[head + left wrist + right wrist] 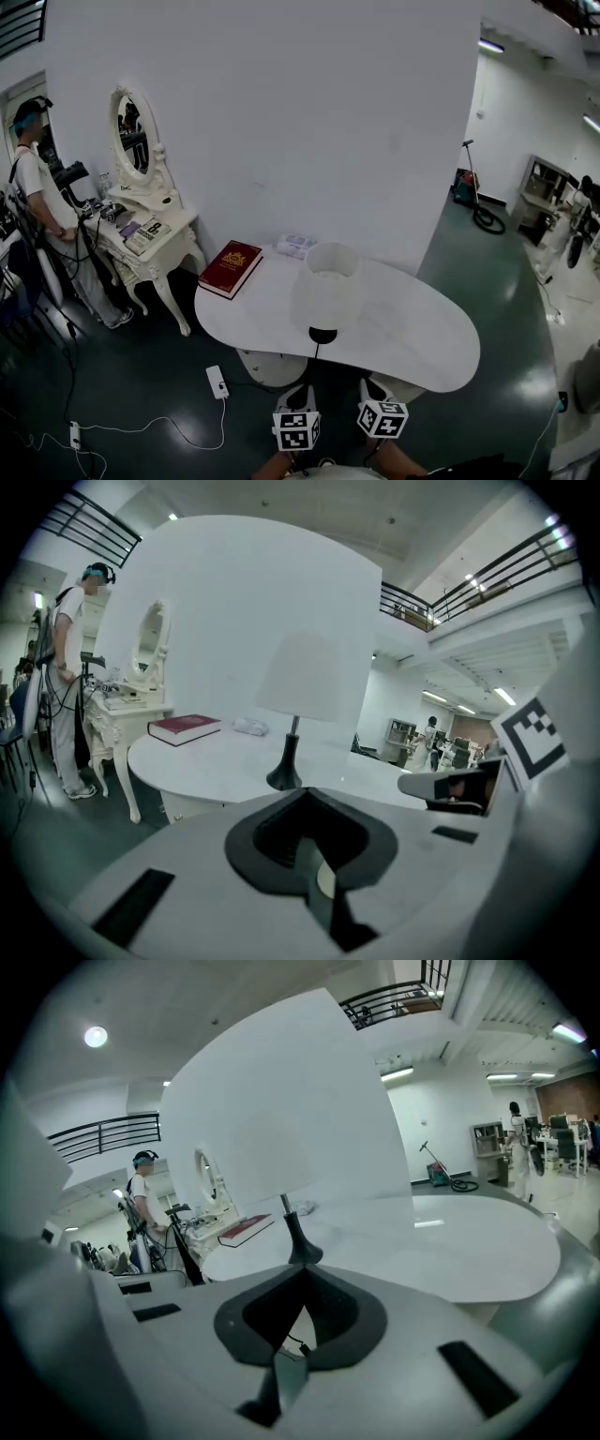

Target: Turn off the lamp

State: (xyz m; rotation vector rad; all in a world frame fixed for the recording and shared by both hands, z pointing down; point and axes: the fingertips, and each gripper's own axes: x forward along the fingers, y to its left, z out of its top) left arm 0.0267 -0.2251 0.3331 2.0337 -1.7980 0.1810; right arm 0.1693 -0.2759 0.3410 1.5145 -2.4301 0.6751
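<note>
Presently the left gripper [314,874] and right gripper [286,1354] are hanging low, pressed together, empty. The white-shaded, black-based lamp [326,284] is standing ahead of both, approach apparently not yet begun.

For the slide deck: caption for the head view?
White-shaded table lamp and dark red hardcover book on a white rounded table; left tongs and right tongs at its near edge.
</note>
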